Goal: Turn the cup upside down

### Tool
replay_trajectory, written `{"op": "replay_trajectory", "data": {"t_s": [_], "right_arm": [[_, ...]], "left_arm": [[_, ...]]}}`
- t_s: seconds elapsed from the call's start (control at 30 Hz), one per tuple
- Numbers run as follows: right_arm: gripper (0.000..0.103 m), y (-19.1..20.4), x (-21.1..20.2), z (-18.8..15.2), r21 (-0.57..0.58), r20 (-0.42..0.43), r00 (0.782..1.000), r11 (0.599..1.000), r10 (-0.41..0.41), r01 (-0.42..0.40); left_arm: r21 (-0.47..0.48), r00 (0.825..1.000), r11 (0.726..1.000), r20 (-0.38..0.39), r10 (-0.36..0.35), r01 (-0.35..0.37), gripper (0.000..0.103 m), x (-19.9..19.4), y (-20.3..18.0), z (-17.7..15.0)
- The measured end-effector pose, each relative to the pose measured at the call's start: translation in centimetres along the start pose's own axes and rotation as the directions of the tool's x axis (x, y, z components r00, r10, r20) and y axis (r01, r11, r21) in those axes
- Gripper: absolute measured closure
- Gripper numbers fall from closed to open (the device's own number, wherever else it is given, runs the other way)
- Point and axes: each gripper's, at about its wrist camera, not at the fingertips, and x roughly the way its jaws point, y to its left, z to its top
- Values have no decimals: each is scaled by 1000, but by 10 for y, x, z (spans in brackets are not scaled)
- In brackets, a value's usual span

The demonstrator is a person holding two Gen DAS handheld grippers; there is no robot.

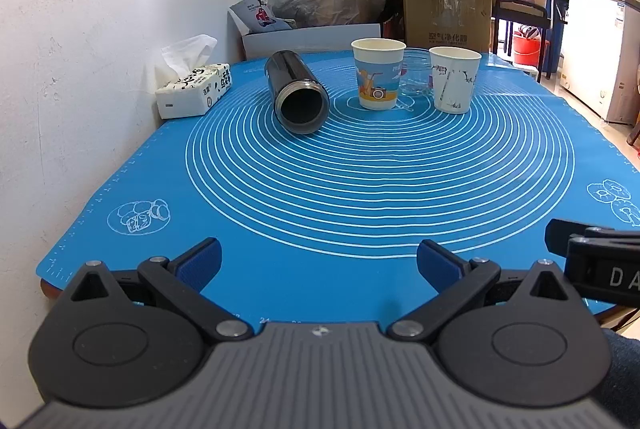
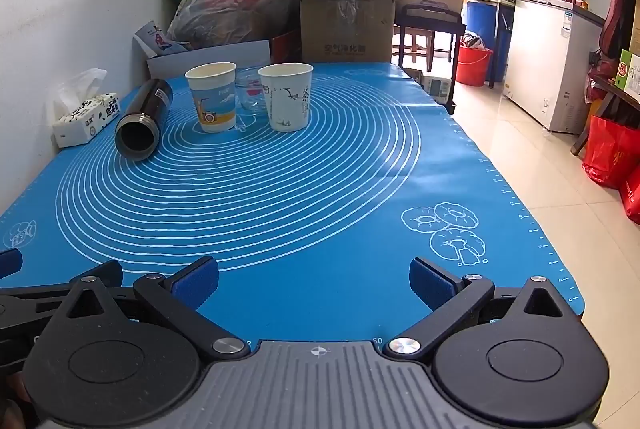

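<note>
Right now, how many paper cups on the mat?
2, both upright at the far end of the mat: the camera-print cup nearest the lying flask, and the ink-print cup to its right. A glass jar stands between them, behind.

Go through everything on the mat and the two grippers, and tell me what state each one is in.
Left hand-held gripper: open, empty.
Right hand-held gripper: open, empty.
Blue paper cup: upright, mouth up.
White paper cup: upright, mouth up.
Glass jar: upright, lidless.
Black flask: on its side, uncapped.
Tissue box: tissue sticking out.
</note>
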Motion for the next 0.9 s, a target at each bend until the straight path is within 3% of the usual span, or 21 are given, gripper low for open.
{"op": "replay_trajectory", "data": {"t_s": [0.5,0.9], "right_arm": [[0,-1,-7,1,-3,37,999,1000,-12,12],[0,4,-21,-3,-27,143,990,1000,3,0]], "left_arm": [[-17,1000,1000,21,-16,16,1,-5,3,1],[-41,998,999,55,-33,36,1,-8,5,-1]]}}
